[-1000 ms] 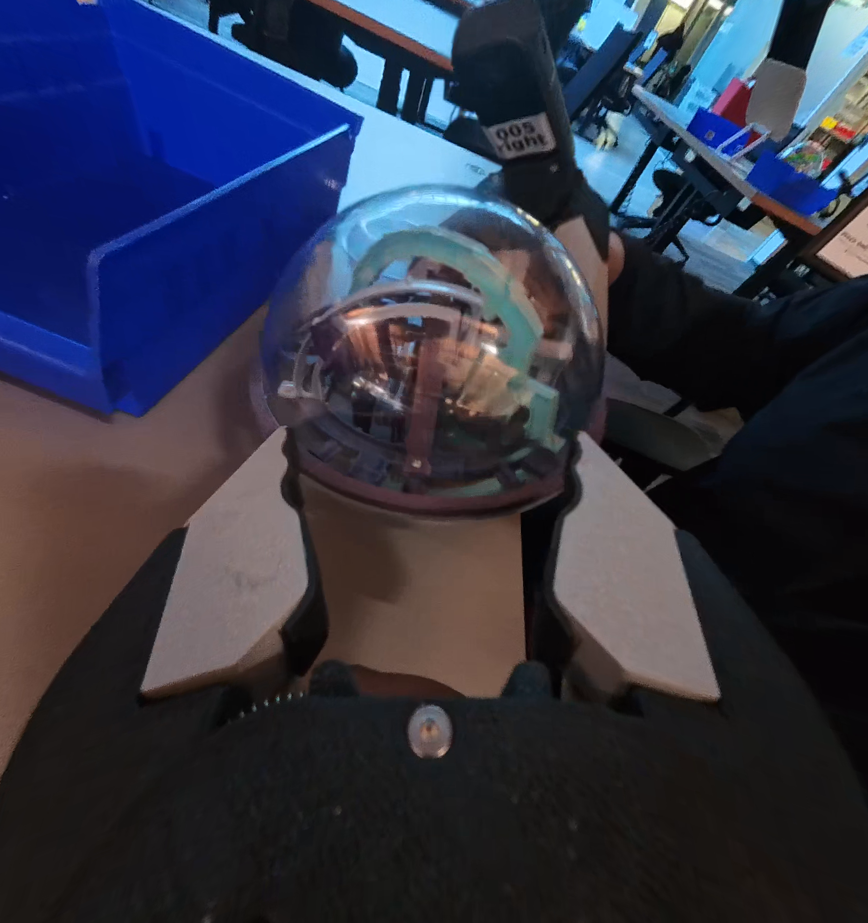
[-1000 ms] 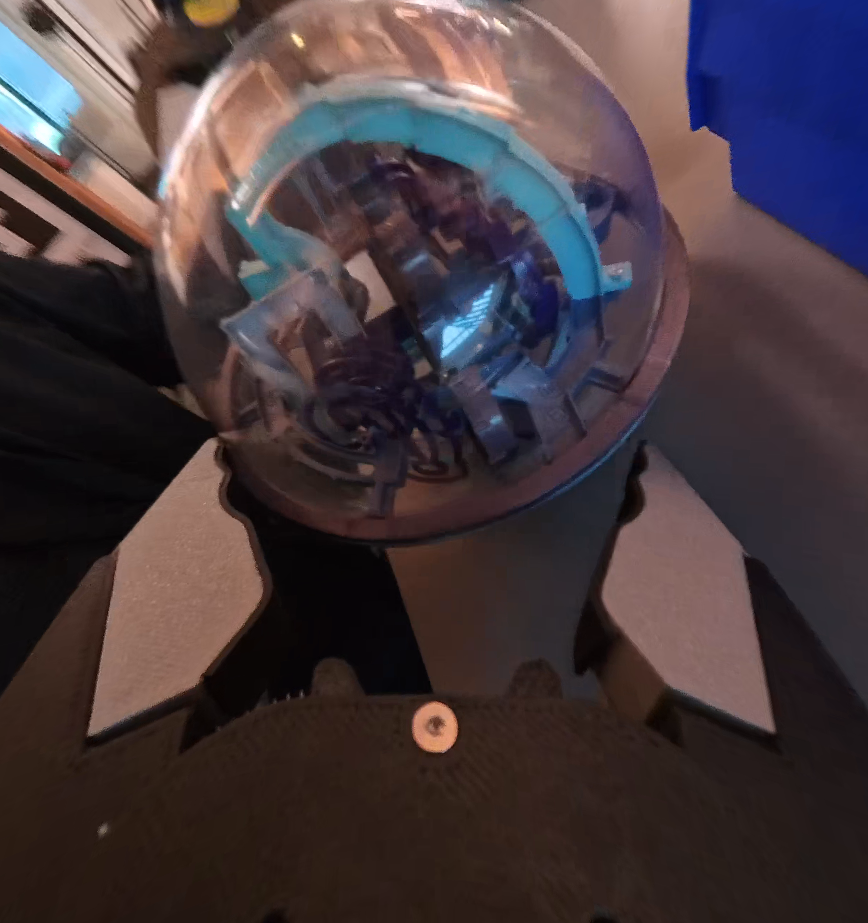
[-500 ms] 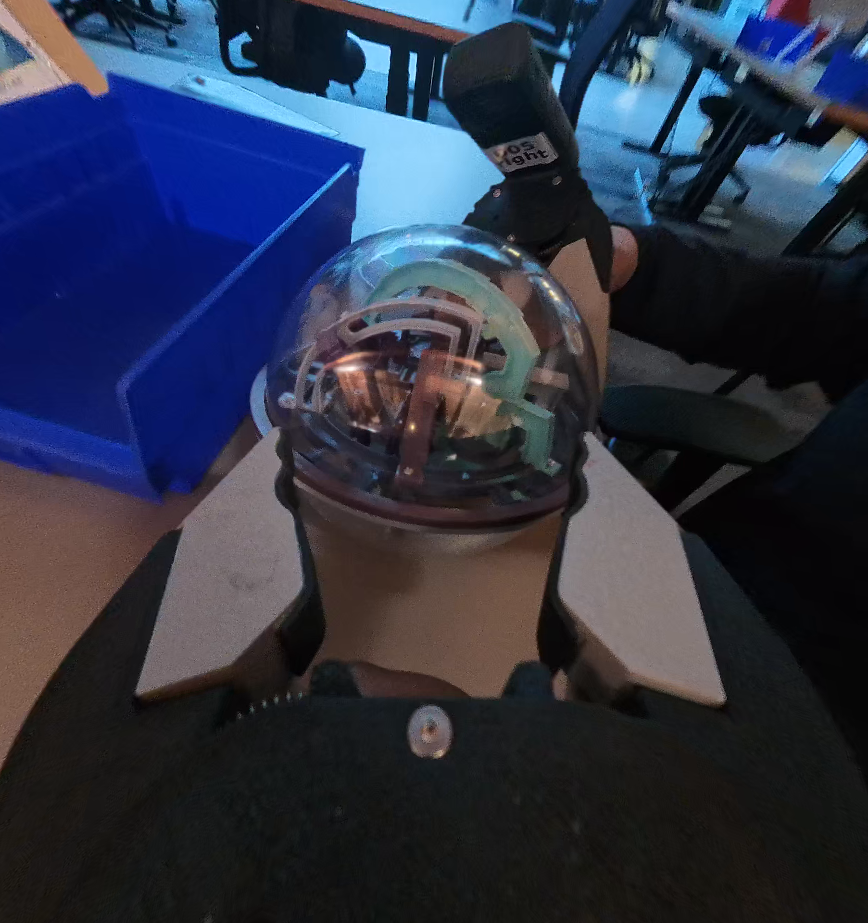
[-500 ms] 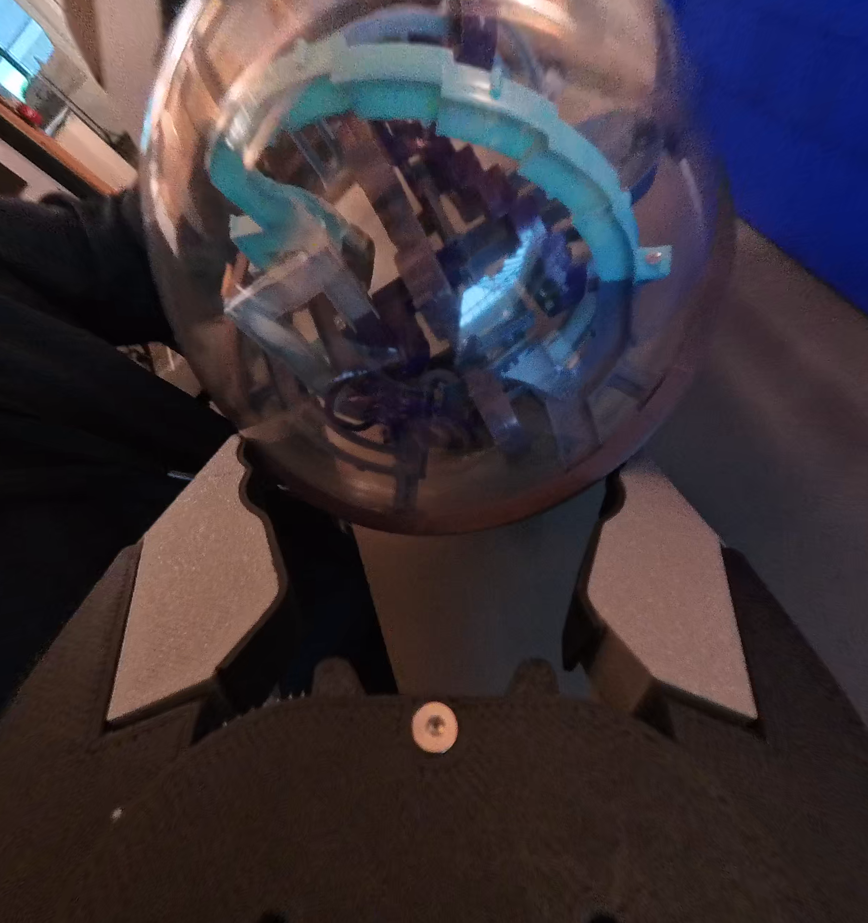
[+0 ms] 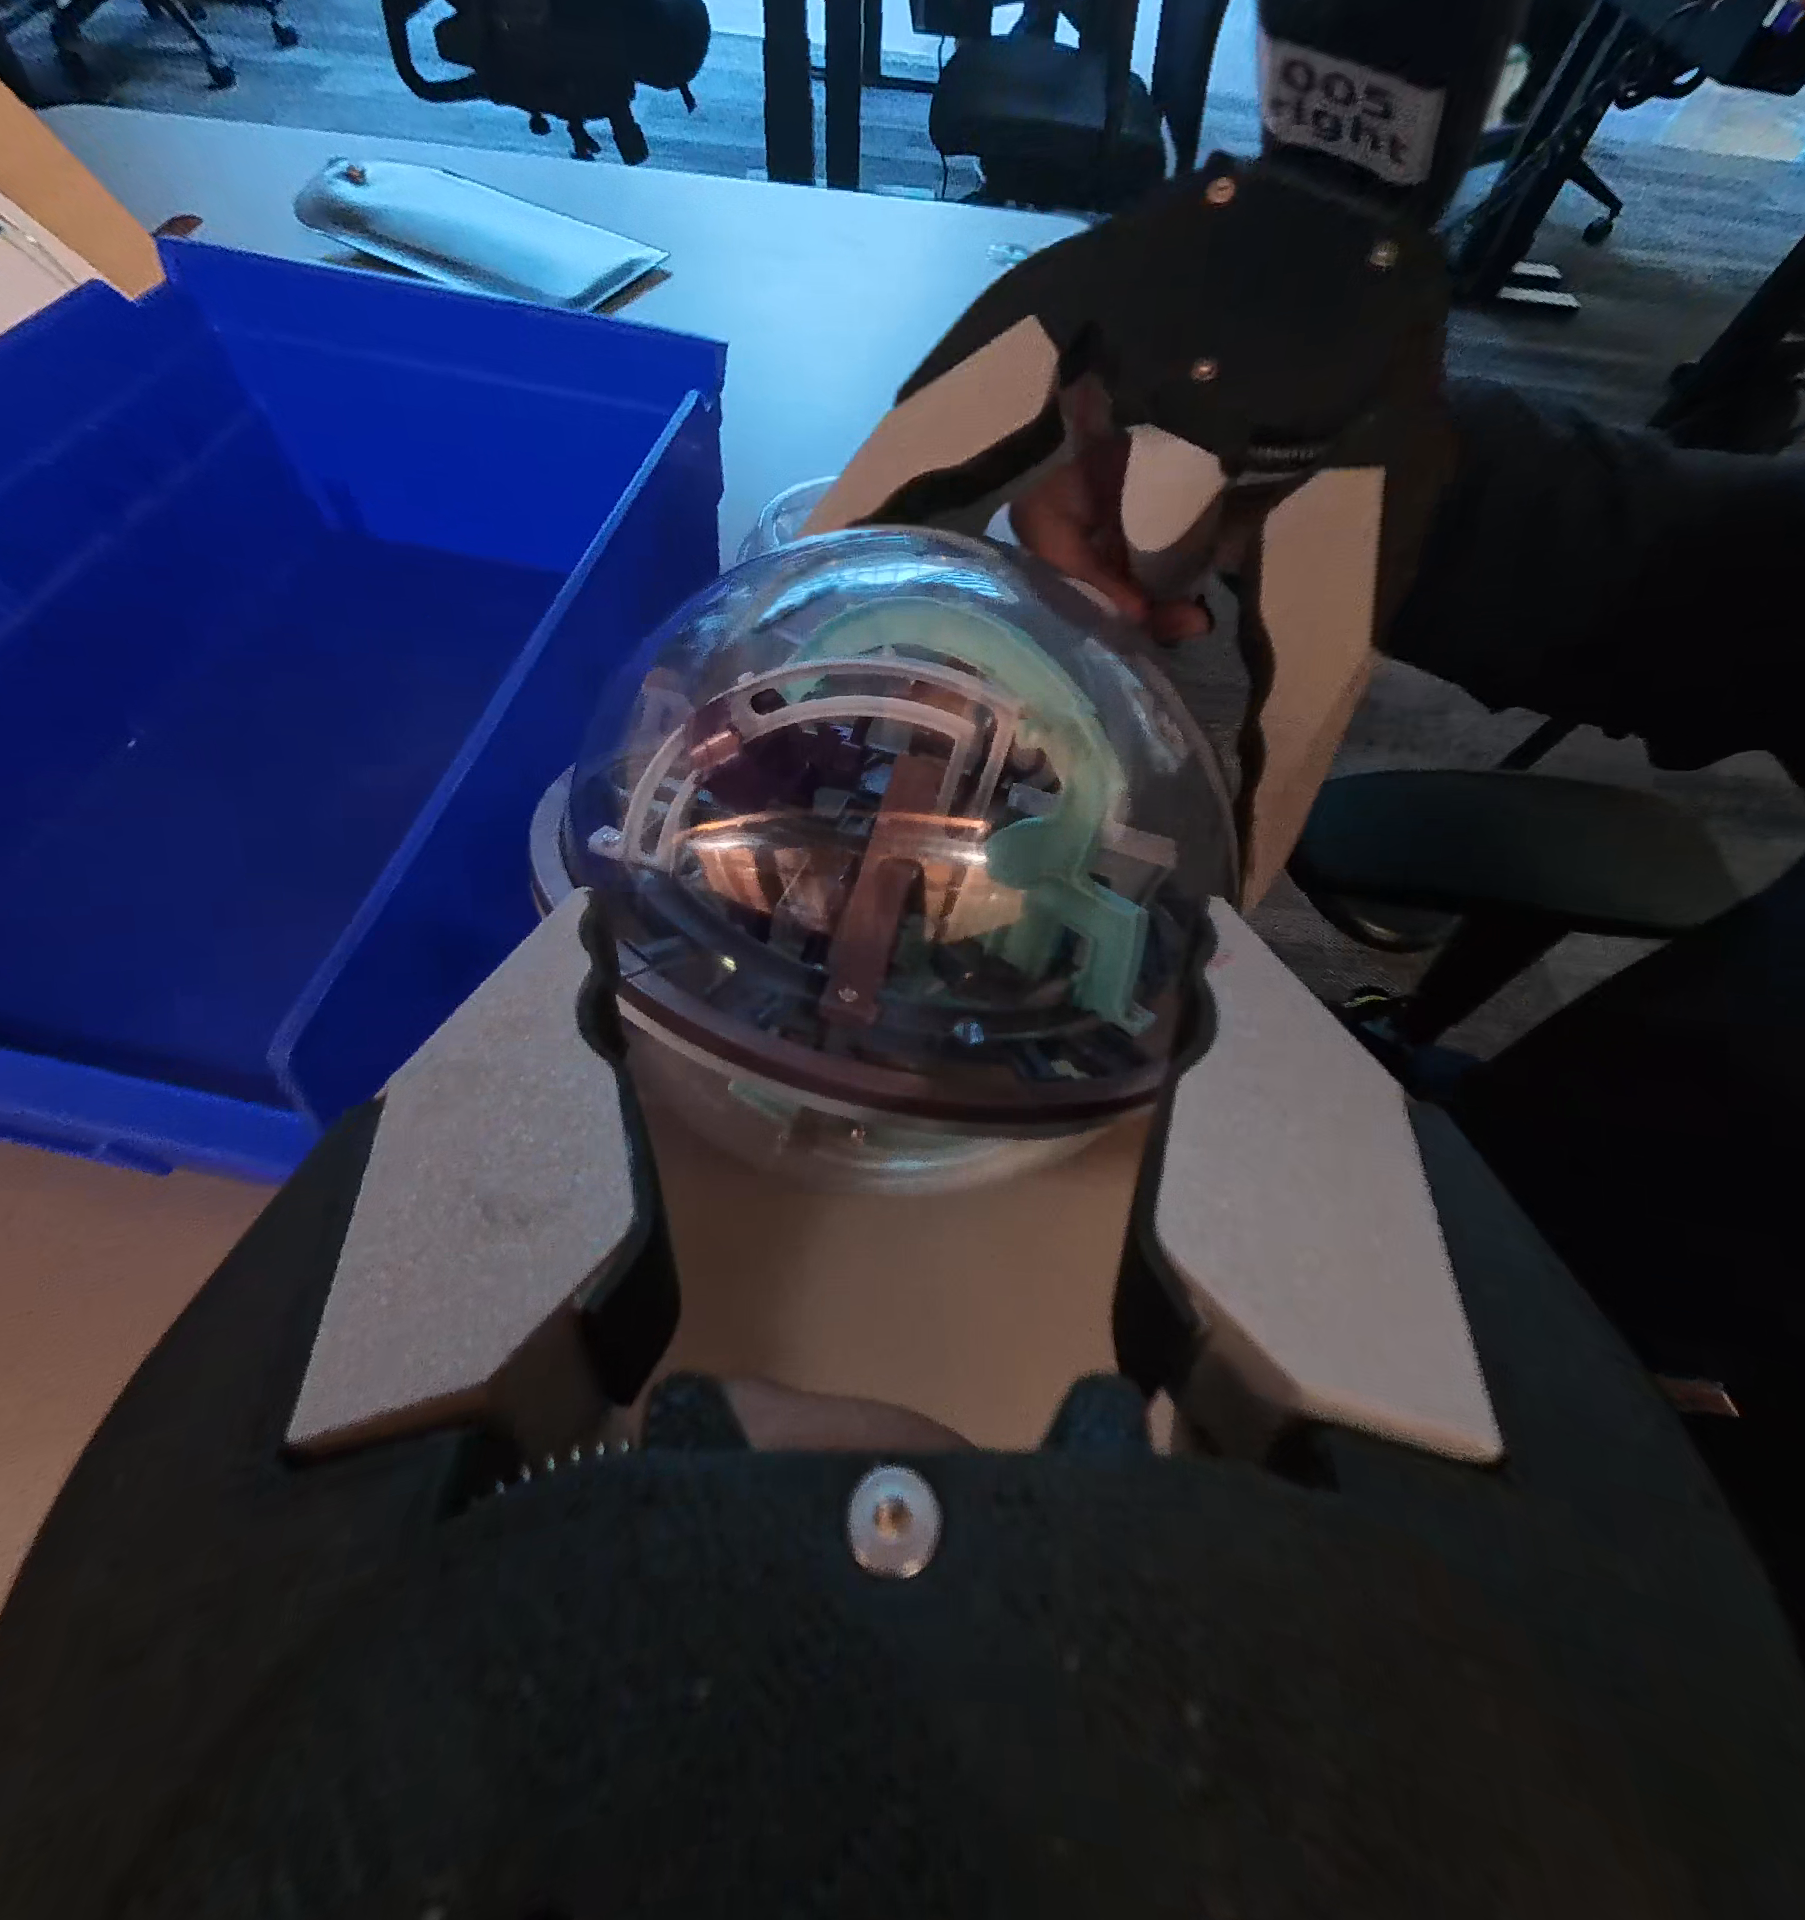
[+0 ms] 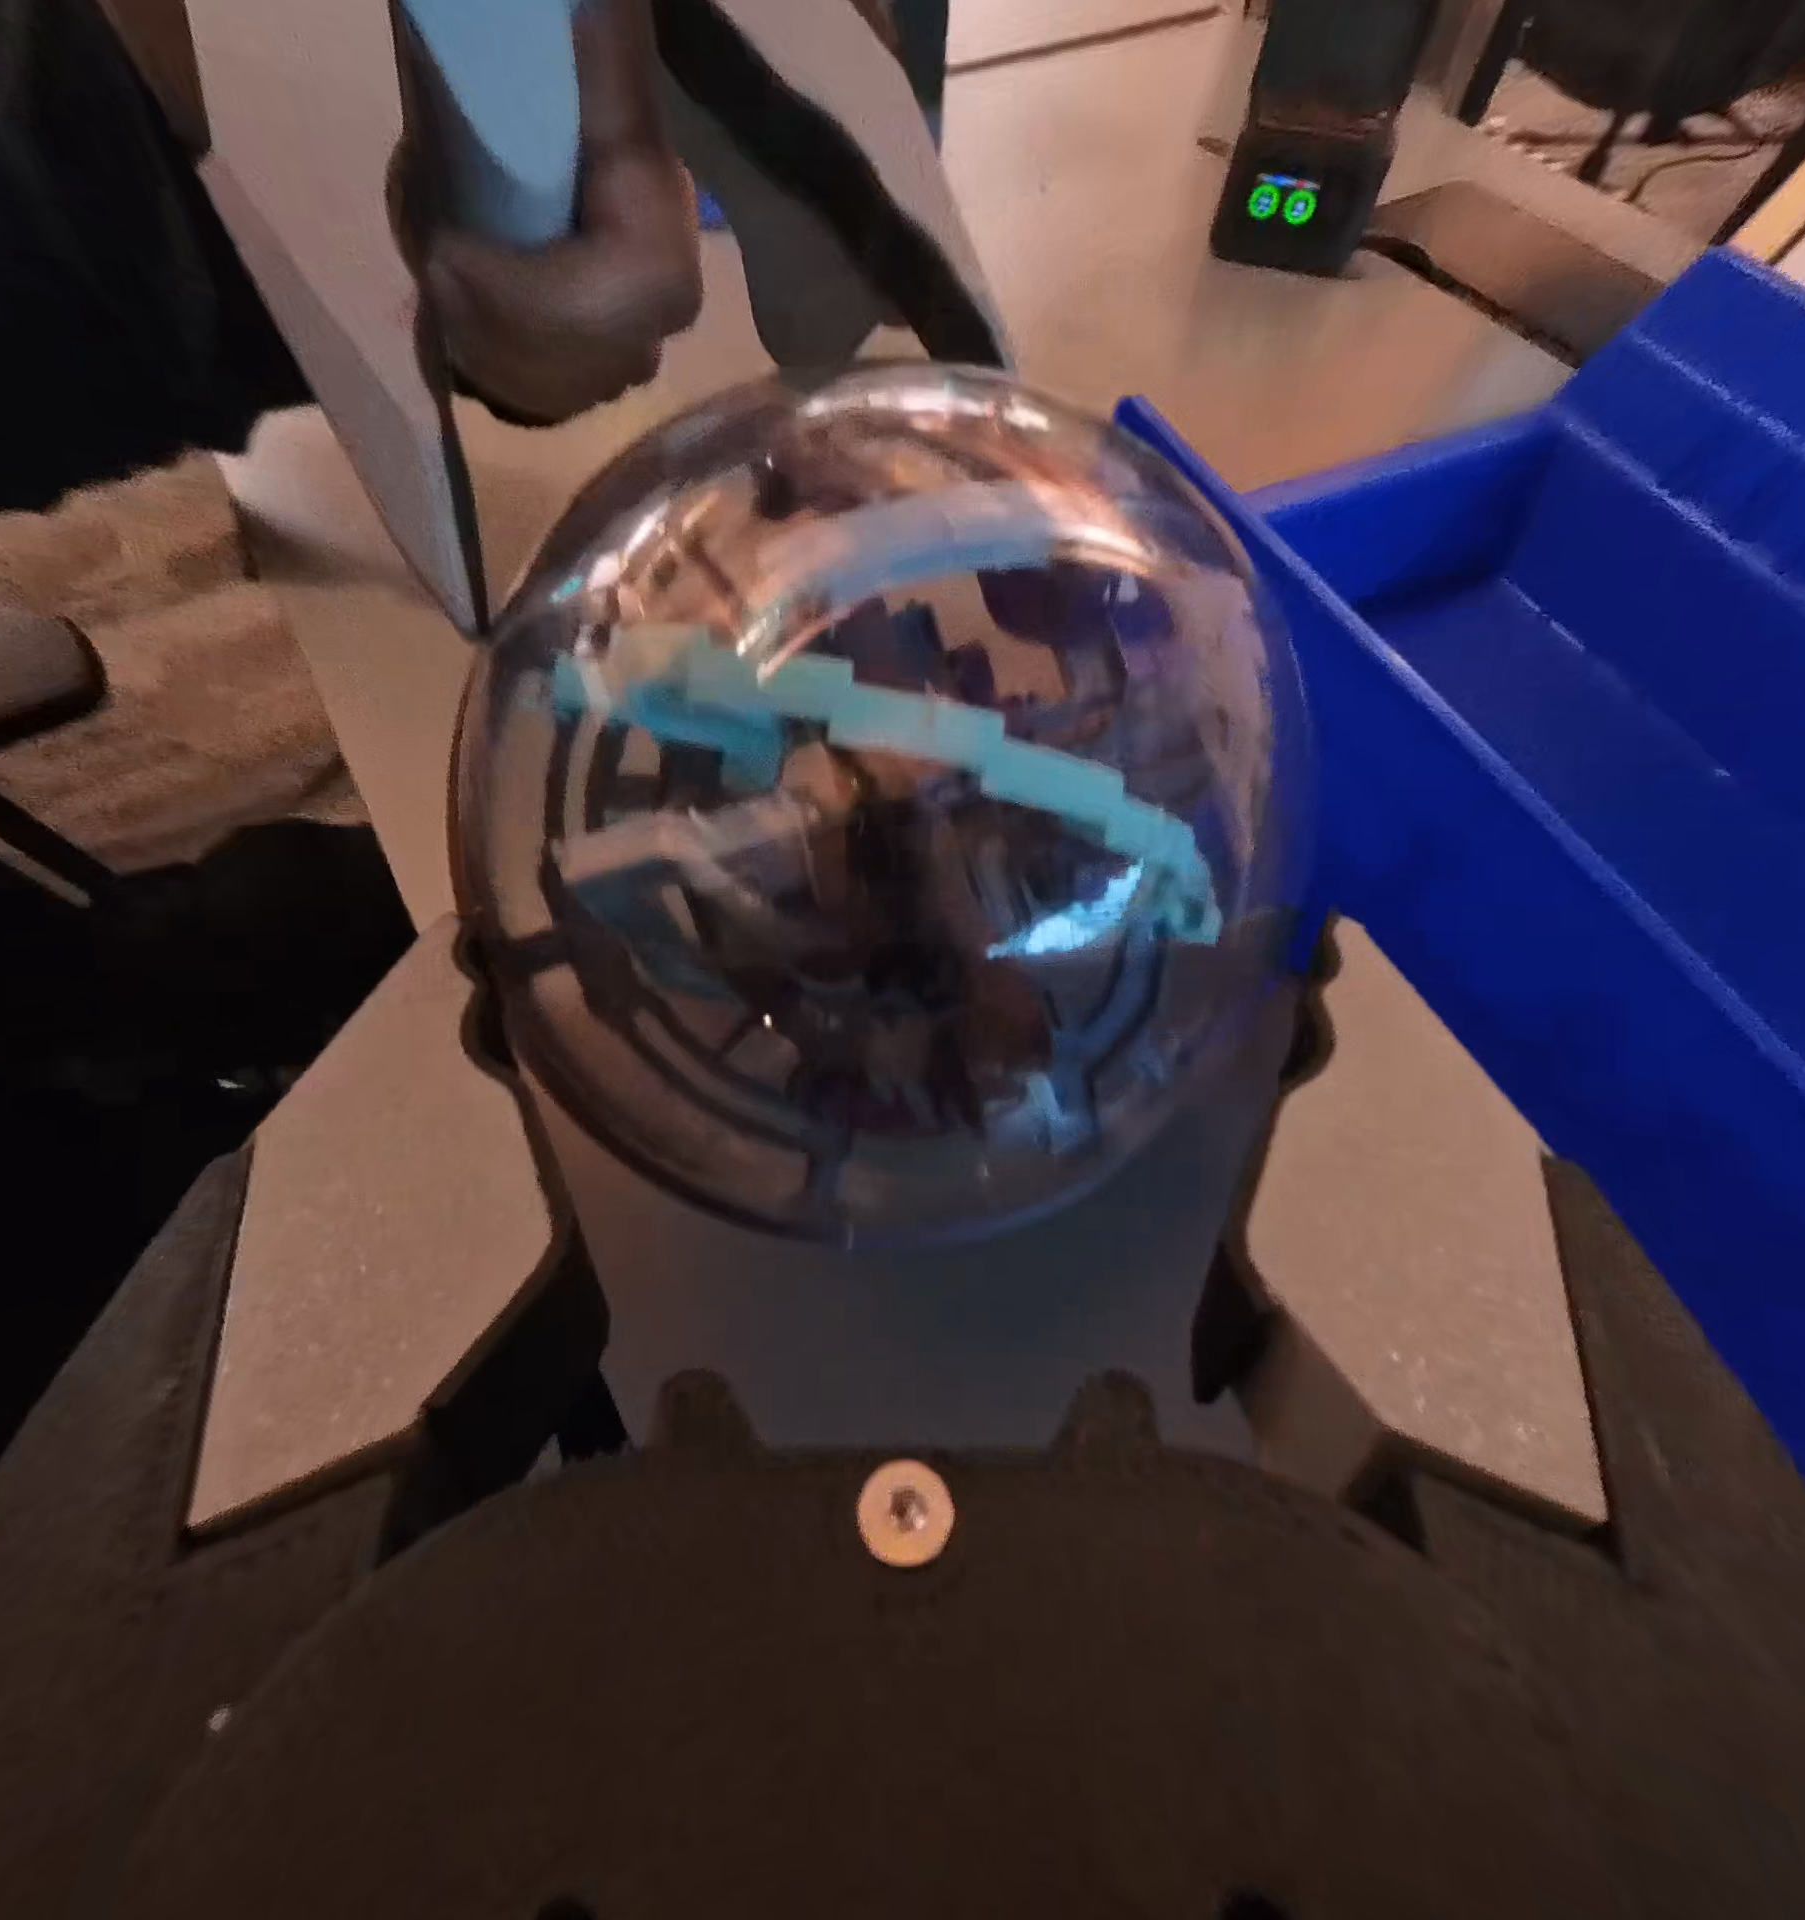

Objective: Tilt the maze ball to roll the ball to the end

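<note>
The maze ball (image 5: 898,831) is a clear sphere with teal, white and brown tracks inside and a dark seam ring. My left gripper (image 5: 898,935) is shut on it, with a finger on each side at the seam. My right gripper (image 6: 893,966) is shut on the same ball (image 6: 867,810) from the opposite side. The right gripper's fingers (image 5: 1313,623) show behind the ball in the left wrist view. The left gripper's fingers (image 6: 358,312) show behind it in the right wrist view. The ball is held above the table (image 5: 46,1299). I cannot make out the small rolling ball inside.
A large empty blue bin (image 5: 254,675) stands just left of the ball, and it also shows in the right wrist view (image 6: 1604,727). A silver pouch (image 5: 472,234) lies at the table's far side. A cardboard box (image 5: 36,239) stands behind the bin. A person's dark sleeve (image 5: 1656,582) is at the right.
Both grippers have turned the ball while keeping hold. Its seam now lies nearly level in the left wrist view. The right gripper has swung round, so the bin and the left gripper's fingers show in its view.
</note>
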`<state>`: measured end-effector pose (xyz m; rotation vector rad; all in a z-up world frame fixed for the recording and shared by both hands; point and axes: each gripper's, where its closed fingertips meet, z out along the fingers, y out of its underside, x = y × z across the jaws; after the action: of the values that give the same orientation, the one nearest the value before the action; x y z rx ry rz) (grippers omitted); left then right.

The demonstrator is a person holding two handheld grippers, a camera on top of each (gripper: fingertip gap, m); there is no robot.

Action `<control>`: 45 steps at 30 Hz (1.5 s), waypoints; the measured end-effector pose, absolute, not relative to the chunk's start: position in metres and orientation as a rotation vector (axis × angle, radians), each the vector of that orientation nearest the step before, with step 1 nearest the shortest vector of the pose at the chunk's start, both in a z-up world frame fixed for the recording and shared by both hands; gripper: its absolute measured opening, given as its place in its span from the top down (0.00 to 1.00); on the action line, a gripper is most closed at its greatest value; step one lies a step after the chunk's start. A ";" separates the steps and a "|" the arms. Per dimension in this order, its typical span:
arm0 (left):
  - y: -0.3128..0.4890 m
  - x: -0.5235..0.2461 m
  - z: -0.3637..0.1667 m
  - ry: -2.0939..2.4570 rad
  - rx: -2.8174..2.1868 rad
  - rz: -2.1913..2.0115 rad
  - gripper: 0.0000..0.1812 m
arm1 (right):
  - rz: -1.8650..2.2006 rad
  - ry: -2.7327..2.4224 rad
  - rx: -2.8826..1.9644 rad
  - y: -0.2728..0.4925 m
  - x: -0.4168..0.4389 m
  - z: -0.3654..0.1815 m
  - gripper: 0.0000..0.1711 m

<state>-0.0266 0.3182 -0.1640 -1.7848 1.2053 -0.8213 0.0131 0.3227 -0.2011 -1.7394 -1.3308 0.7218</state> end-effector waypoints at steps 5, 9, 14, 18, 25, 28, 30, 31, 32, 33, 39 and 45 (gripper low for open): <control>0.324 -0.025 -0.154 1.176 -1.751 -0.845 0.45 | 0.917 -1.338 -1.773 0.325 0.009 -0.211 0.10; 0.334 -0.063 -0.176 1.190 -1.795 -0.723 0.38 | 1.002 -1.301 -1.785 0.327 0.018 -0.217 0.10; 0.320 -0.049 -0.211 1.251 -1.778 -0.906 0.41 | 1.111 -1.340 -1.754 0.321 0.014 -0.223 0.10; 0.323 -0.041 -0.226 1.319 -1.730 -0.780 0.39 | 1.161 -1.303 -1.741 0.329 0.009 -0.219 0.10; 0.324 -0.041 -0.230 1.330 -1.654 -0.638 0.35 | 1.097 -1.374 -1.673 0.328 0.001 -0.218 0.09; 0.322 -0.041 -0.224 1.335 -1.613 -0.596 0.34 | 1.084 -1.396 -1.641 0.326 0.000 -0.219 0.09; 0.321 -0.040 -0.218 1.323 -1.588 -0.583 0.33 | 1.089 -1.391 -1.607 0.325 0.000 -0.215 0.09; 0.321 -0.040 -0.214 1.316 -1.571 -0.578 0.33 | 1.095 -1.383 -1.584 0.325 -0.001 -0.211 0.09; 0.320 -0.040 -0.211 1.312 -1.556 -0.572 0.33 | 1.100 -1.377 -1.563 0.325 -0.001 -0.208 0.09; 0.320 -0.041 -0.207 1.309 -1.541 -0.564 0.33 | 1.101 -1.375 -1.543 0.325 -0.002 -0.205 0.09; 0.324 -0.050 -0.203 1.307 -1.512 -0.471 0.33 | 1.072 -1.401 -1.448 0.329 -0.011 -0.198 0.09; 0.329 -0.056 -0.205 1.288 -1.535 -0.445 0.33 | 1.115 -1.383 -1.386 0.336 -0.018 -0.196 0.08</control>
<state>-0.0557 0.3292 -0.2051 -1.5348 1.2877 -0.4452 -0.0182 0.3355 -0.1961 -1.3858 -1.3826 1.1146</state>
